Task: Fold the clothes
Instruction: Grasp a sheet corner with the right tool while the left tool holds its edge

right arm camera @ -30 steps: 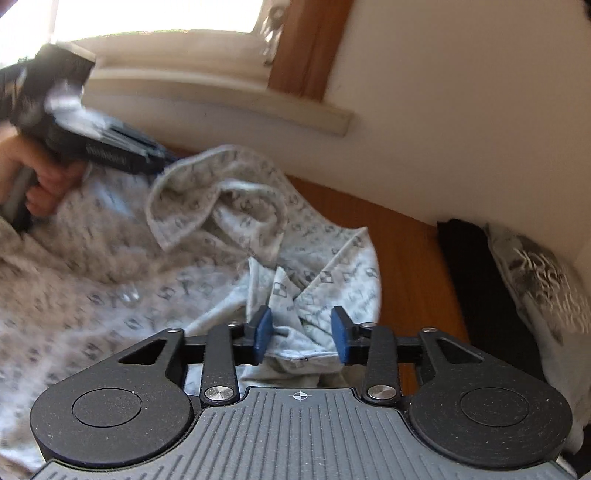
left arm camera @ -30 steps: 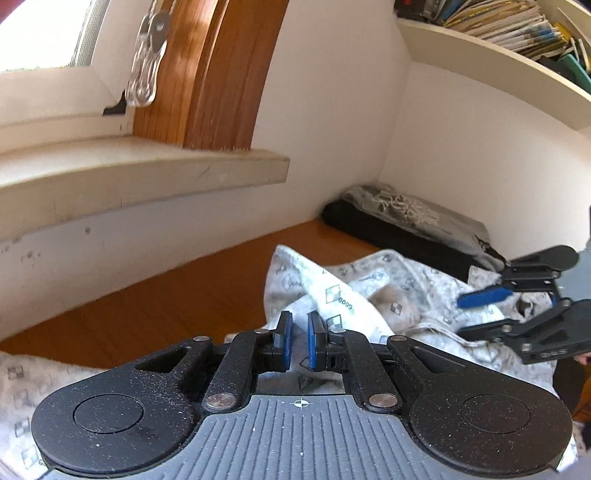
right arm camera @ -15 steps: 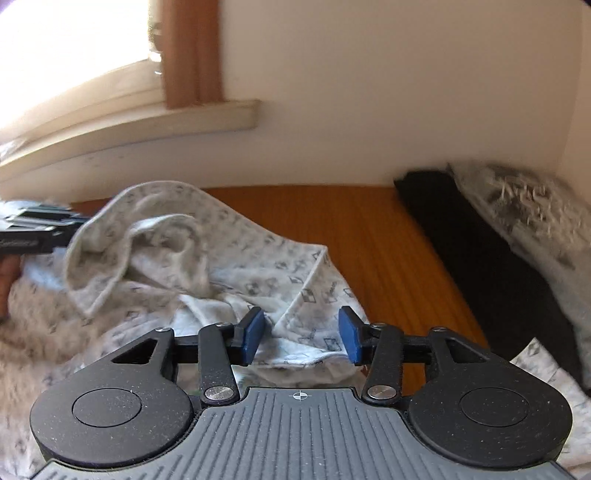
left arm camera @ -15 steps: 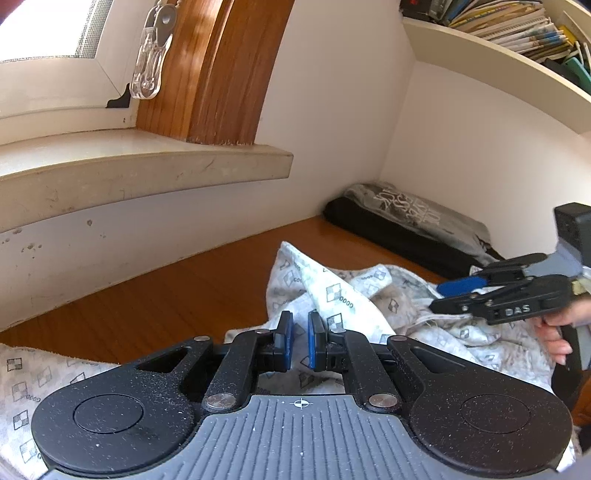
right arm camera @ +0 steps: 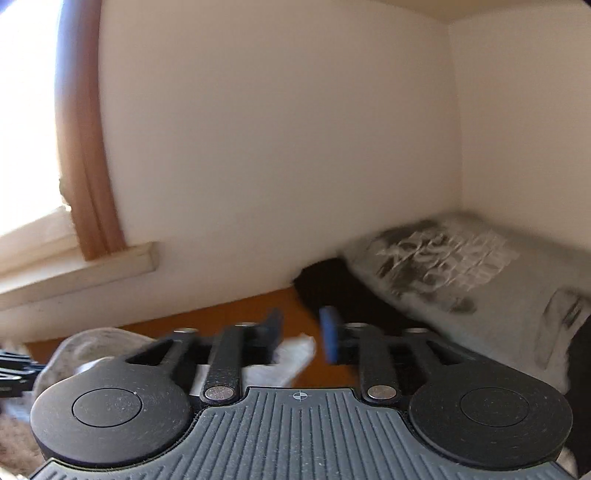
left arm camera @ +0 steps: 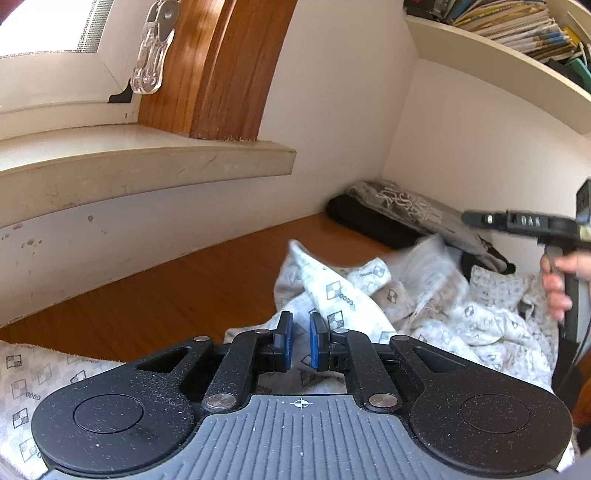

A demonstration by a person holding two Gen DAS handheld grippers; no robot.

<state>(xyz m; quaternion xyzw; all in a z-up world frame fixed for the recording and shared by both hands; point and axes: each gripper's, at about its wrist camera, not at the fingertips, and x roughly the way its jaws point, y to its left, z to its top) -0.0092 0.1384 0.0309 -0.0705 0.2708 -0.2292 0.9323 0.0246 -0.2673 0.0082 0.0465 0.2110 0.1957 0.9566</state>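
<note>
Both folded shirts (right arm camera: pixel 443 273) motion-blurred

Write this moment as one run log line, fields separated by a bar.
stage: arranging patterned garment on wooden table | left gripper: jaws opening, cloth between | right gripper: jaws opening, lifted, empty

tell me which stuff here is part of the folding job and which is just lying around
Part of the job:
patterned garment, crumpled on the wooden surface
left gripper, jaws opening
right gripper, jaws opening, over the garment
grey printed shirt and black garment, likely already folded

Lying about:
books
window sill
clear clip
</note>
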